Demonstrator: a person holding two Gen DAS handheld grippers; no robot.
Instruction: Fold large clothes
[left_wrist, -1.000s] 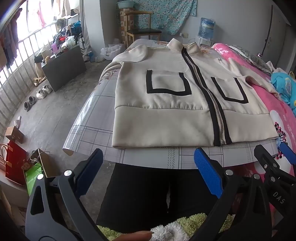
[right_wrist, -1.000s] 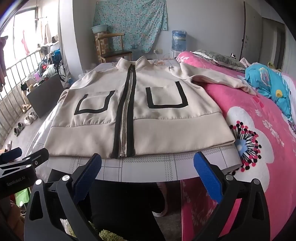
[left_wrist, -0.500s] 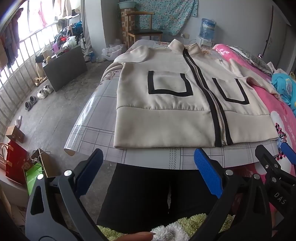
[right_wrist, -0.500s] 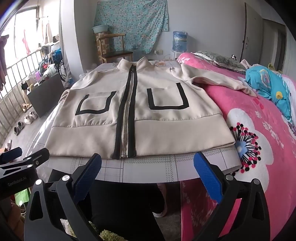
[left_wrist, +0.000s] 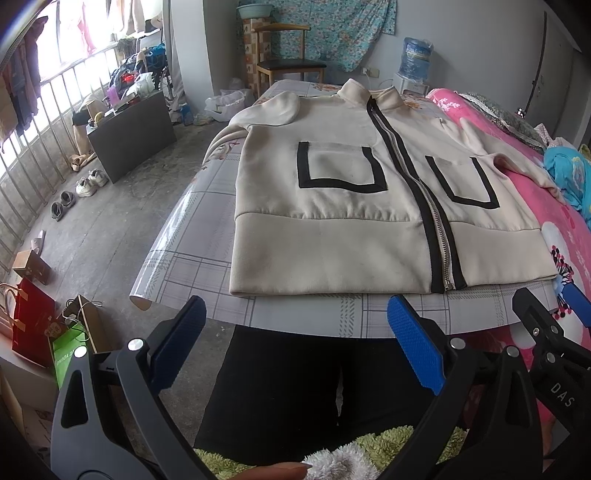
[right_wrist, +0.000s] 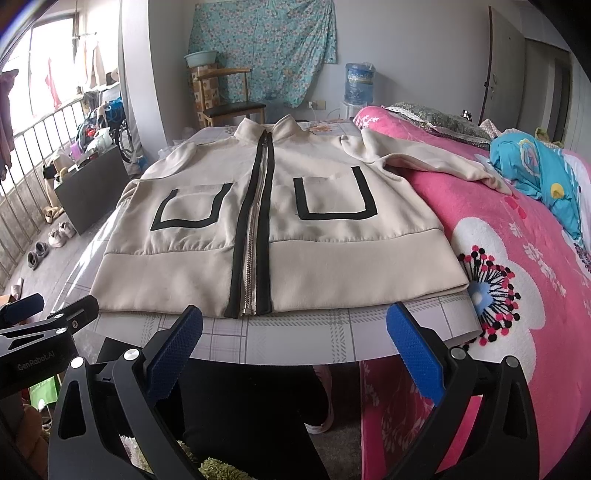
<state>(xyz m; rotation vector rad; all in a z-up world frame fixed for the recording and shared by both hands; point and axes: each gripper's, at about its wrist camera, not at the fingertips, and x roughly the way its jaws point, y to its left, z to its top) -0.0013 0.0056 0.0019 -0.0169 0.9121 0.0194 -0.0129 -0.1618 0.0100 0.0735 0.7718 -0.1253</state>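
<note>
A cream zip-up jacket (left_wrist: 332, 236) (right_wrist: 314, 258) with black pocket outlines and a black zipper band lies flat, front up, on the table (left_wrist: 295, 314) (right_wrist: 314, 336), hem toward me. Its right sleeve (right_wrist: 436, 164) stretches onto the pink bedspread; its left sleeve (left_wrist: 266, 110) is tucked near the shoulder. My left gripper (left_wrist: 295, 343) hangs open below the table's near edge, holding nothing. My right gripper (right_wrist: 295, 347) is open too, just short of the hem, empty. Each gripper shows at the edge of the other's view.
A pink flowered bed (right_wrist: 517, 277) adjoins the table on the right, with a blue garment (right_wrist: 535, 173) on it. A person's black trousers (left_wrist: 288, 387) stand at the table's front. A chair (left_wrist: 291, 62) and water bottle (right_wrist: 358, 85) are beyond; a dark cabinet (left_wrist: 129, 133), shoes and bags sit left.
Both grippers have drifted slightly forward toward the table, so the jacket looks a little larger and lower in view. The jaws stay open; the jacket has not moved.
</note>
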